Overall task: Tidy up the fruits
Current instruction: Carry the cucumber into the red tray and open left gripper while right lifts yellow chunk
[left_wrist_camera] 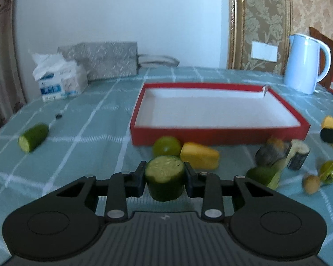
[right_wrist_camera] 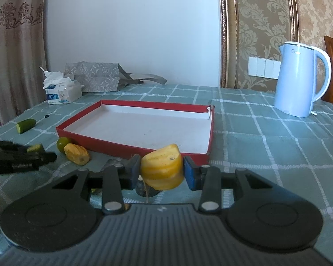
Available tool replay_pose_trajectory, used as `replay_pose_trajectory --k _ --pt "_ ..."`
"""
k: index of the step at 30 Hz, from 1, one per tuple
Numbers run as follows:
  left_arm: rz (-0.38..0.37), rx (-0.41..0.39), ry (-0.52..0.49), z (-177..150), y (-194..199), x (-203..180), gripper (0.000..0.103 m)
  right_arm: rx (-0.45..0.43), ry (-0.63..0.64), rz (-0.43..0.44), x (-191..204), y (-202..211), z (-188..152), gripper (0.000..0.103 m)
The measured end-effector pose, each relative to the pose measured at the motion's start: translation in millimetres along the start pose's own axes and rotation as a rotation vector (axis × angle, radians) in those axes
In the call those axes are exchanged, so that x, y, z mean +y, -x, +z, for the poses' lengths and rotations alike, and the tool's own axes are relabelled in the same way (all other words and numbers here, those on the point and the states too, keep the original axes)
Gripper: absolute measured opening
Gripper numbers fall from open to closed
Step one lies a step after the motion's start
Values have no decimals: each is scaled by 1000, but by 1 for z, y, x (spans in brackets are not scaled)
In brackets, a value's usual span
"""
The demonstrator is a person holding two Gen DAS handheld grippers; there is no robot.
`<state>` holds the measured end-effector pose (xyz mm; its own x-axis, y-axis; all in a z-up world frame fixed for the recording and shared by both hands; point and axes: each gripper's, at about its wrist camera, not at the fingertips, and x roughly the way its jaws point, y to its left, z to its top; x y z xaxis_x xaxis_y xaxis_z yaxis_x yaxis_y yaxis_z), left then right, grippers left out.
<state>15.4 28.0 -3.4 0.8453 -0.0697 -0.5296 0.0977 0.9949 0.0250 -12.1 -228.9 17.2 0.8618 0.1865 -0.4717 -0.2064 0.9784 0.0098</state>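
At nine o'clock from my left tongs I see a cucumber end piece (left_wrist_camera: 33, 137) lying alone on the checked desk (left_wrist_camera: 95, 133), with a tissue pack (left_wrist_camera: 60, 79) and a grey patterned bag (left_wrist_camera: 104, 59) behind it at about eleven. My left tongs (left_wrist_camera: 164, 177) are pinching a short cucumber chunk (left_wrist_camera: 164, 178), cut face up, both black pads tight against its skin, held above the cloth. Just beyond it at twelve sit a green lime (left_wrist_camera: 167, 146) and a yellow wedge (left_wrist_camera: 199, 155), both close against the near wall of the red box (left_wrist_camera: 219, 134), whose white inside holds no fruit. At two o'clock a blurred cluster lies on the desk: a dark piece (left_wrist_camera: 269, 155), a pale-faced cucumber slice (left_wrist_camera: 298, 155), a green wedge (left_wrist_camera: 265, 175), a small green fruit (left_wrist_camera: 328, 171) and a small tan one (left_wrist_camera: 312, 184). A pale blue kettle (left_wrist_camera: 306, 64) stands at one o'clock beyond the box.

From the right wrist view, my right tongs (right_wrist_camera: 162, 173) are pinching a yellow fruit chunk (right_wrist_camera: 162, 169) between blue pads, lifted in front of the box's near right corner. The left tongs show at nine o'clock there, dark and partly cut off.
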Motion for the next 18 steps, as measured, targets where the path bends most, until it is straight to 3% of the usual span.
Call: replay_pose_trajectory --k 6,11,18 --pt "-17 -51 -41 49 -15 -19 33 -4 -9 -9 -6 -2 4 39" --pt "-41 17 -56 81 -64 -38 33 -2 2 -25 -17 -15 23 39" --pt "19 106 -45 91 -121 -44 34 71 16 -17 -26 -73 57 39"
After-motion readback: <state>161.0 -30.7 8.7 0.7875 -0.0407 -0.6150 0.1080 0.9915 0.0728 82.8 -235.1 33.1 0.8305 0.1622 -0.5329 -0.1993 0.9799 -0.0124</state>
